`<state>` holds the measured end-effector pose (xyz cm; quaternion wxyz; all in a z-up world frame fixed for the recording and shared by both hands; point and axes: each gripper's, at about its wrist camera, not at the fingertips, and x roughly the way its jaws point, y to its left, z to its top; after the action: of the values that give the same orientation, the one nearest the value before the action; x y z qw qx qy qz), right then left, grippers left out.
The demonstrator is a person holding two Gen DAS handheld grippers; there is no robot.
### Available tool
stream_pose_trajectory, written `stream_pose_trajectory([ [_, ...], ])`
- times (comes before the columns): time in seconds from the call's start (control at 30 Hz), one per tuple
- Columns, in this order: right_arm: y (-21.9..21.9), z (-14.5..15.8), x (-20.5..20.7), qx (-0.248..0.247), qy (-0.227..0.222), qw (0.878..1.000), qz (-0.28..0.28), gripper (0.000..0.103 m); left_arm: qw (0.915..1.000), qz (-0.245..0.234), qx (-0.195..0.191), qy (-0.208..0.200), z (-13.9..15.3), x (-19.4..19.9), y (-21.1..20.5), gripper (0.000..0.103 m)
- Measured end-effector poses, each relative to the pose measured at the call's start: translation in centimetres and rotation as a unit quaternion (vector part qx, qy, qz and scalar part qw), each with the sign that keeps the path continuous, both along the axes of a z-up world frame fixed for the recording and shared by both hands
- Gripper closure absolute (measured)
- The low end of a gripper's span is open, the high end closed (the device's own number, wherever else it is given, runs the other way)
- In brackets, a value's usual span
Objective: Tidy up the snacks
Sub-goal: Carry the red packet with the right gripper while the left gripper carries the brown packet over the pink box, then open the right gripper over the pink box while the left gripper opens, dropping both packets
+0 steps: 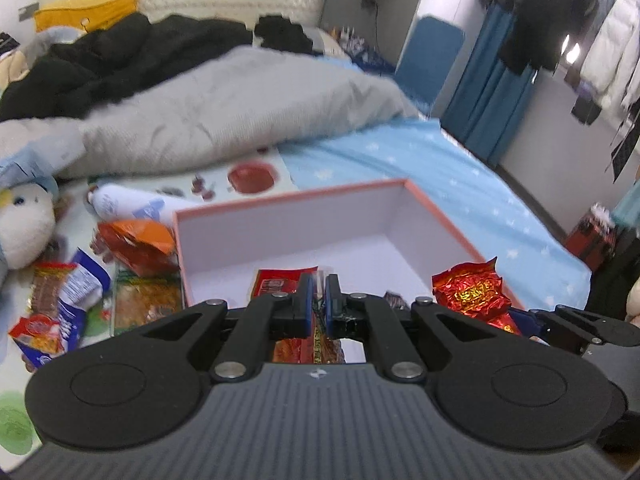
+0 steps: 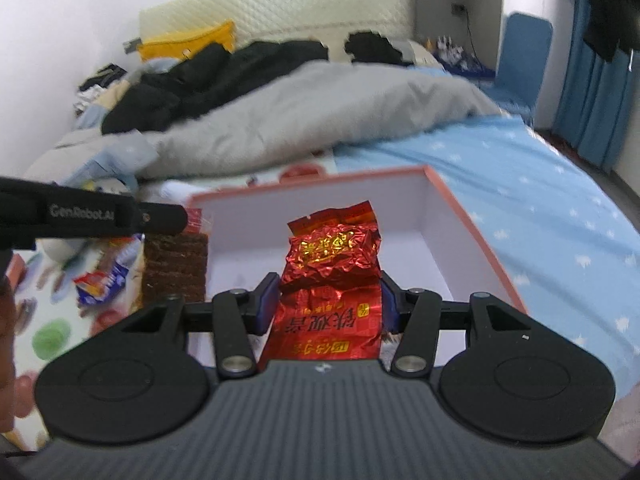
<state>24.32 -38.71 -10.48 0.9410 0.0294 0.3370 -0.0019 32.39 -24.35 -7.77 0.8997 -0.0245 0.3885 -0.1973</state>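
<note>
Over an open box on the bed, the left tongs are clenched on a thin snack strip. The right tongs grasp a crinkled red foil packet; more snacks lie just beside the box.

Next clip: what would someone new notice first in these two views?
The open pink-rimmed box on the bed, with both grippers over it. The right gripper is shut on a crinkled red foil packet; the left gripper is shut on a flat red snack pack. More snacks lie scattered left of the box.
</note>
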Motion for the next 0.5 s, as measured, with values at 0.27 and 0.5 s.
stream_pose_trajectory([
  [0.27,-1.2,-3.4,0.7,0.011,0.031,0.999,-0.002,0.049,0.9991,0.003,0.023,0.035,-3.1,1.9,-1.2,0.095],
  [0.5,-2.0,-4.0,0.8,0.03,0.036,0.999,-0.008,0.044,0.9981,0.008,0.036,0.049,-3.7,2.0,-0.9,0.072],
])
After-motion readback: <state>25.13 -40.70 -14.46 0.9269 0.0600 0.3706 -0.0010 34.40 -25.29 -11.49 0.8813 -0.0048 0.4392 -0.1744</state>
